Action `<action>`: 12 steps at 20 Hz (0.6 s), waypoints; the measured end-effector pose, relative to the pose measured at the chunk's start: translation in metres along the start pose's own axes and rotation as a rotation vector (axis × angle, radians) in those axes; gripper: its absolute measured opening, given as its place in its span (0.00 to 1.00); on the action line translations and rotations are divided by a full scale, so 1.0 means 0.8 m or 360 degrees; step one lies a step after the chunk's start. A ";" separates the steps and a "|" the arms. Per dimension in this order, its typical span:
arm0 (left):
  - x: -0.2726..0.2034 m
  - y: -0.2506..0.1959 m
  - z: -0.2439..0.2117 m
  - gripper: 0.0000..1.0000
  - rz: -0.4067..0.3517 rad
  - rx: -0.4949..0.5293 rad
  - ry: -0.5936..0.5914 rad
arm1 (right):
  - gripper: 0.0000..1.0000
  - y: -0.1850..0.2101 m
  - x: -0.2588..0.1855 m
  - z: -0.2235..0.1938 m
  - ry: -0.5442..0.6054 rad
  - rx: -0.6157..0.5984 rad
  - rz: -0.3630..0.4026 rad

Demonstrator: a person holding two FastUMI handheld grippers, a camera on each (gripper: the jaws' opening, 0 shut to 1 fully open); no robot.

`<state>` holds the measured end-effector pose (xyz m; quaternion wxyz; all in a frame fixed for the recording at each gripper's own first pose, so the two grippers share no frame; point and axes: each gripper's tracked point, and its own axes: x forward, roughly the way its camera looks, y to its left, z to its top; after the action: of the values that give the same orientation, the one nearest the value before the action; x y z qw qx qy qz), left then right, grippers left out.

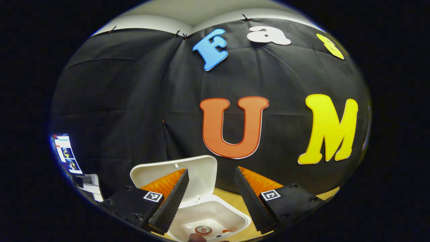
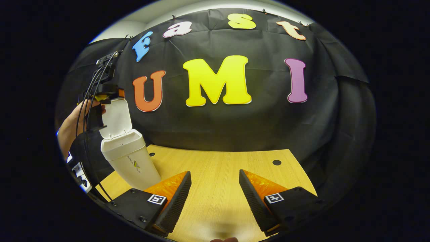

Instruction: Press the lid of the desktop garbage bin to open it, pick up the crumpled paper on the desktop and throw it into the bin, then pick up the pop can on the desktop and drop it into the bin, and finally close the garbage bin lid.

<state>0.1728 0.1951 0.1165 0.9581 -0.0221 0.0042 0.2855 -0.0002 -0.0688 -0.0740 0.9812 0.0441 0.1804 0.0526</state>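
Tabletop [image 1: 235,201] bin [image 1: 208,215], lid up, sits below left claw [image 1: 211,198].

Left view above bin [image 1: 208,215], right view beside — bin shared

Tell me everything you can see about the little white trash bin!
The bin is white, looks like smooth plastic, and narrows toward its base. It stands on the wooden table near its left edge. Its hinged lid is flipped up and open. The left gripper view looks down into it, where a pop can lies at the bottom. The left gripper hangs above its opening.
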 end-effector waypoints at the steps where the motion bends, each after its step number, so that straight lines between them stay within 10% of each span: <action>1: 0.008 0.011 0.010 0.90 0.0049 -0.0028 -0.0016 | 0.91 -0.003 -0.002 0.000 0.0001 0.0003 -0.0005; 12: 0.081 0.107 -0.014 0.92 0.0496 -0.0082 0.0282 | 0.90 -0.009 -0.001 0.016 0.0010 0.0028 -0.0023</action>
<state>0.1803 0.3016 0.1009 0.8973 -0.0709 0.0848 0.4273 0.0046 -0.0769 -0.0628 0.9805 0.0514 0.1843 0.0439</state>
